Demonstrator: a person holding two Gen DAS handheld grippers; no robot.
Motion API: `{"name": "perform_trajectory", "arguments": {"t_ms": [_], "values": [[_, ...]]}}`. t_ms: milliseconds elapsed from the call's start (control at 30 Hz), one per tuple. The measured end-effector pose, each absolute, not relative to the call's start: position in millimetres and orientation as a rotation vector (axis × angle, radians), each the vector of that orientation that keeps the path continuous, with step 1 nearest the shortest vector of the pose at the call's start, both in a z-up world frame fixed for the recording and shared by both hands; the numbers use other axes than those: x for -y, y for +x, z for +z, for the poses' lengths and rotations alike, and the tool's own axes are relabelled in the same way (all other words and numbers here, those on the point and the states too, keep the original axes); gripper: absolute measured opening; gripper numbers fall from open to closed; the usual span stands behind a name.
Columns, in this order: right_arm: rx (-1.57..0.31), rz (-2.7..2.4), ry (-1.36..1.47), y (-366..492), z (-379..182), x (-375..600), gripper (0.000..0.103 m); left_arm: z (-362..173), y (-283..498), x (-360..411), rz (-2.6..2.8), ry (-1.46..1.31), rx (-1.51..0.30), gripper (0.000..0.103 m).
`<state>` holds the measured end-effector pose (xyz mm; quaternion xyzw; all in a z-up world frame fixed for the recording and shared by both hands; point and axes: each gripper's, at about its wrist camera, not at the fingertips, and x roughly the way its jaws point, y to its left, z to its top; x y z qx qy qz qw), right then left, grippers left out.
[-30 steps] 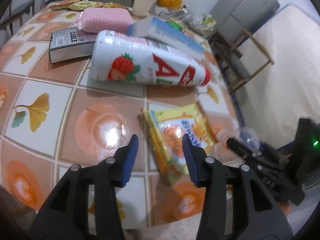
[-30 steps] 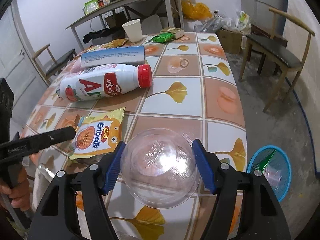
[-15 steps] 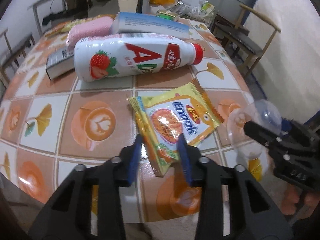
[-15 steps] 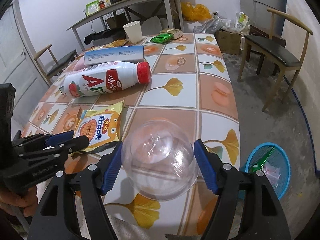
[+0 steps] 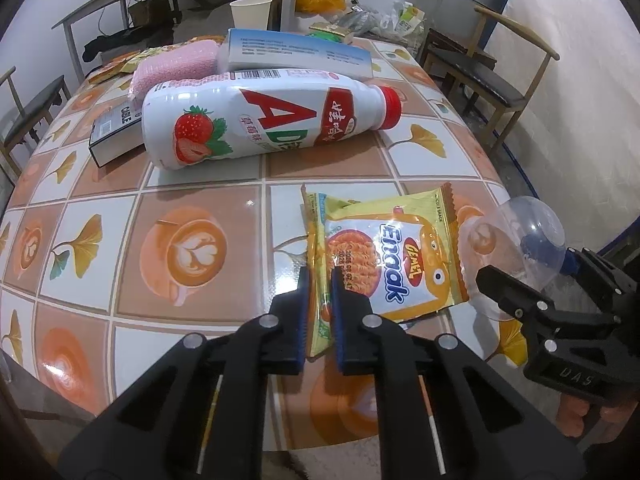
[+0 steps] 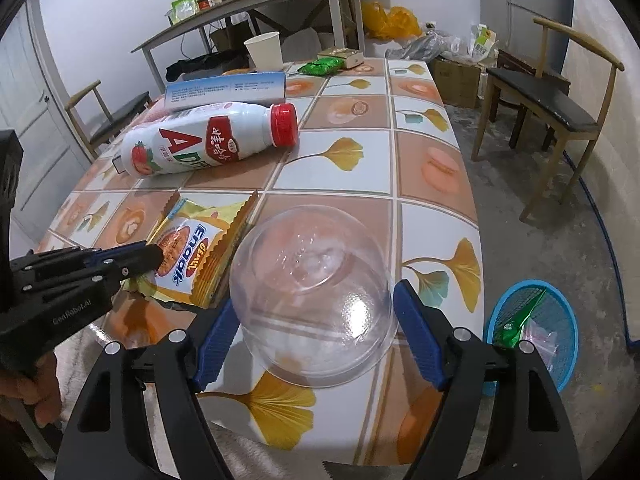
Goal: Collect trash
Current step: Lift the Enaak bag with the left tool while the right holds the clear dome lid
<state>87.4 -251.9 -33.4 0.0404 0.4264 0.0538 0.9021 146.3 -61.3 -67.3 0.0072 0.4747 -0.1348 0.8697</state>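
The left gripper point(image 5: 320, 280) has swung in and just closed its jaws, pinching the noodle packet's point(image 5: 394, 258) thin corner, which may slip out on lifting, while the right gripper's point(image 6: 314, 330) wide jaws, just easing apart, barely cradle the clear dome lid point(image 6: 314, 300).

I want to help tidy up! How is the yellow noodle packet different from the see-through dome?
The yellow noodle packet is flat and printed; the clear plastic dome is round, see-through and plain. The left gripper pinches the packet's corner, while the dome sits between the right gripper's wide-apart jaws, and I cannot tell whether they press it. Both are at the same edge of the tiled table.
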Motion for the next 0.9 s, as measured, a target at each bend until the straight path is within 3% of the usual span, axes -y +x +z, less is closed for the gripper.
{"name": "perform_trajectory", "arguments": {"t_ms": [900], "values": [[-0.803,0.095,0.145,74,-12,266,0.072,-40,136,62,-0.303,-0.021,-0.911,0.005]]}}
